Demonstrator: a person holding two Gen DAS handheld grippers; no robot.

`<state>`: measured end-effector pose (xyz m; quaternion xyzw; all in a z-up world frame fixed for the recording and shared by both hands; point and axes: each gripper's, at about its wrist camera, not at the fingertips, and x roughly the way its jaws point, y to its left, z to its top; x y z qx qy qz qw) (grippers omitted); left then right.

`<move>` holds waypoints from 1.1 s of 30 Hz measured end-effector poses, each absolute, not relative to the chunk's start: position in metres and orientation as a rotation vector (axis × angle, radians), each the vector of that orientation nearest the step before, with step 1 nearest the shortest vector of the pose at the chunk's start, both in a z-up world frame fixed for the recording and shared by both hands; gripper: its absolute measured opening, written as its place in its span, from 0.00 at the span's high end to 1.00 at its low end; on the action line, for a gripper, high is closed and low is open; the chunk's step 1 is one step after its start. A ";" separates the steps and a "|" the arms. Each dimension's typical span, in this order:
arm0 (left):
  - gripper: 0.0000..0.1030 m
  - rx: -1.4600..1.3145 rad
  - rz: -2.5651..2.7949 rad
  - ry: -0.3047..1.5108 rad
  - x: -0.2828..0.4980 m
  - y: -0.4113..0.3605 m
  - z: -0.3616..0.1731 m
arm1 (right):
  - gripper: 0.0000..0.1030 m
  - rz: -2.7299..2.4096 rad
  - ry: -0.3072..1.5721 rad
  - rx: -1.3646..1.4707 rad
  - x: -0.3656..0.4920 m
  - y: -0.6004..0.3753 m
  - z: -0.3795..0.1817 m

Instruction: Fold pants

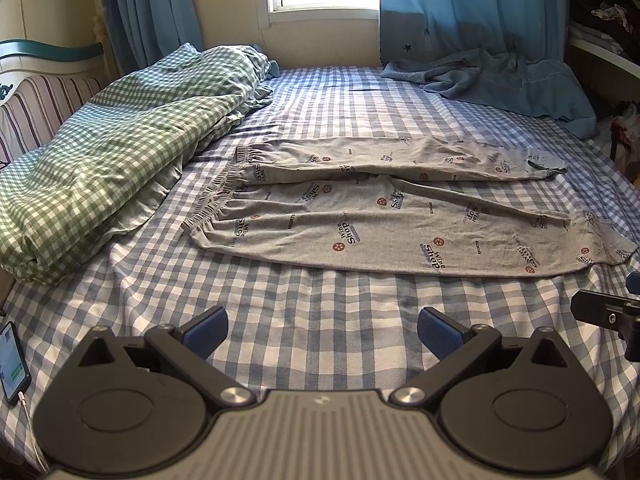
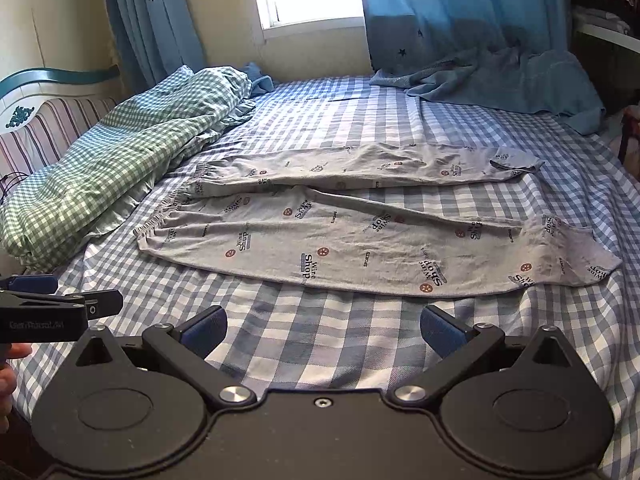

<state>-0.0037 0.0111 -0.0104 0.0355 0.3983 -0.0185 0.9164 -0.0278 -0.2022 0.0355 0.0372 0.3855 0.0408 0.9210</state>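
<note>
Pants (image 1: 384, 216) lie spread flat on the checked bedsheet (image 1: 320, 340), just ahead of both grippers and apart from them. They are grey with printed words and small red dots; the gathered waistband is ahead and to the left of each gripper, and the two legs run off to the right, parted by a narrow wedge of sheet.

Left gripper (image 1: 322, 332) hovers over bare sheet short of the near leg, its blue-padded fingers (image 1: 206, 330) spread wide with nothing between them. Right gripper (image 2: 324, 330) sits likewise over the sheet, fingers wide apart and holding nothing, the near leg's hem ahead of it to the right.

A rumpled green checked quilt (image 1: 108, 168) lies ahead on the left. A phone (image 1: 12, 364) rests beside the left gripper's left side. Blue cloth (image 1: 504, 80) is bunched far ahead on the right, below blue curtains (image 1: 472, 4).
</note>
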 end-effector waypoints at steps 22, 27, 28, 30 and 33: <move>0.00 0.067 -0.051 0.912 0.019 0.019 -0.025 | 0.00 0.082 0.883 0.118 -0.007 -0.204 0.023; 0.00 0.069 -0.066 0.964 0.030 0.025 -0.036 | 0.00 0.073 0.917 0.128 0.000 -0.200 0.016; 0.00 0.071 -0.068 0.975 0.033 0.026 -0.039 | 0.00 0.069 0.925 0.129 0.002 -0.198 0.013; 0.00 0.070 -0.079 0.994 0.041 0.028 -0.044 | 0.00 0.061 0.935 0.131 0.006 -0.196 0.010; 0.00 0.047 -0.100 1.026 0.061 0.034 -0.053 | 0.00 0.047 0.949 0.152 0.015 -0.193 0.004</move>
